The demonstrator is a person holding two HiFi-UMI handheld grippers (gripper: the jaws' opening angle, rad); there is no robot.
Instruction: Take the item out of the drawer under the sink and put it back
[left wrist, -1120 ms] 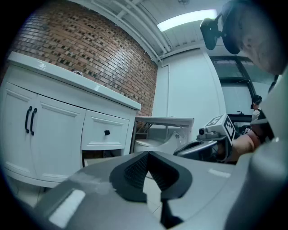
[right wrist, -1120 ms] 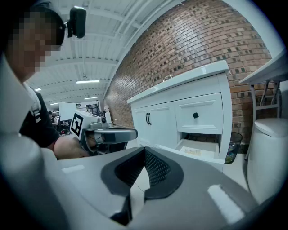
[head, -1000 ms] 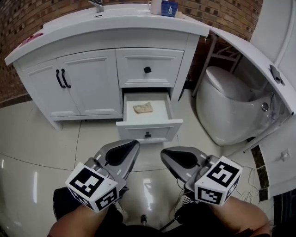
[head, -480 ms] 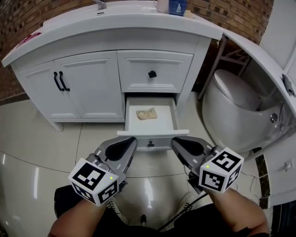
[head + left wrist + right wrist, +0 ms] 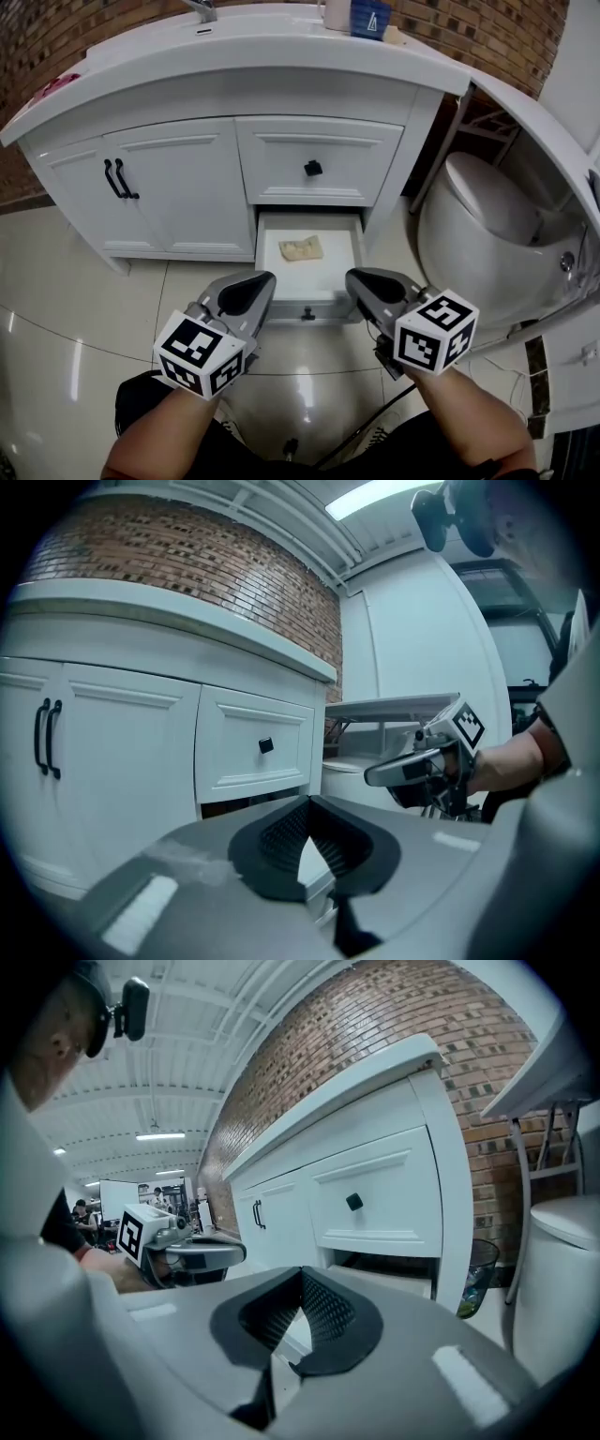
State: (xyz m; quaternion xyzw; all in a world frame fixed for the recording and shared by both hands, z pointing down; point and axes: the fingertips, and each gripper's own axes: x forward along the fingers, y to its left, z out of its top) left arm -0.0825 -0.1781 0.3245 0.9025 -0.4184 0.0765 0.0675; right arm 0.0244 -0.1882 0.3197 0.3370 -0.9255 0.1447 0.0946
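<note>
Jaws together and empty on left gripper [image 5: 261, 281] and right gripper [image 5: 356, 277], at the front edge of the open drawer [image 5: 334, 268], tan item [image 5: 301, 248] inside

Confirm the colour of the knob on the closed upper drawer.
Black knob against the white drawer front; the head view shows it best.

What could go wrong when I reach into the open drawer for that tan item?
Both the left gripper and the right gripper are shut, so going in like this would likely shove the tan item toward the back of the drawer instead of gripping it. The item lies flat on the drawer floor, so the jaws may scrape or slip. The closed upper drawer sits directly above the opening; a gripper could knock it.
</note>
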